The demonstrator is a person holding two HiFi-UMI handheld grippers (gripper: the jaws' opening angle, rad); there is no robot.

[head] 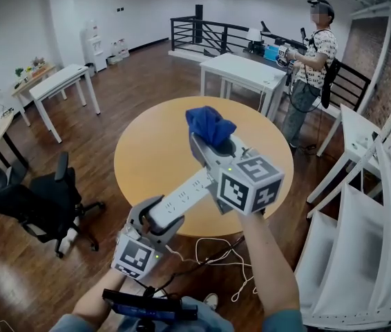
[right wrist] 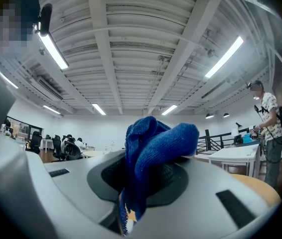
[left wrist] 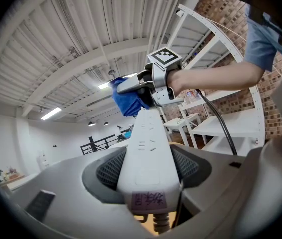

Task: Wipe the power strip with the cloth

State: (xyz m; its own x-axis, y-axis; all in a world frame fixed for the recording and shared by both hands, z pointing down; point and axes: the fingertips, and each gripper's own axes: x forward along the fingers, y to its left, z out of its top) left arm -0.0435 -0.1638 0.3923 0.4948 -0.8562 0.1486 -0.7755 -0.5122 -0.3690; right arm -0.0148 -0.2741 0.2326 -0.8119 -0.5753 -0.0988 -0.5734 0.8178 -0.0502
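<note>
My left gripper (head: 155, 220) is shut on the near end of a long white power strip (head: 185, 196), held in the air above the round table and pointing up and to the right. In the left gripper view the strip (left wrist: 148, 143) runs away between the pads (left wrist: 108, 171), with a small label at its near end. My right gripper (head: 213, 144) is shut on a bunched blue cloth (head: 209, 124) at the strip's far end. From the left gripper, the cloth (left wrist: 126, 98) and right gripper (left wrist: 148, 86) sit over that far tip. The cloth (right wrist: 151, 153) fills the right gripper view.
A round wooden table (head: 147, 151) lies below both grippers. The strip's white cable (head: 216, 254) dangles toward the floor. A black office chair (head: 43, 199) stands left, white shelving (head: 375, 241) right, white tables (head: 244, 71) behind, and a person (head: 313, 68) at the back right.
</note>
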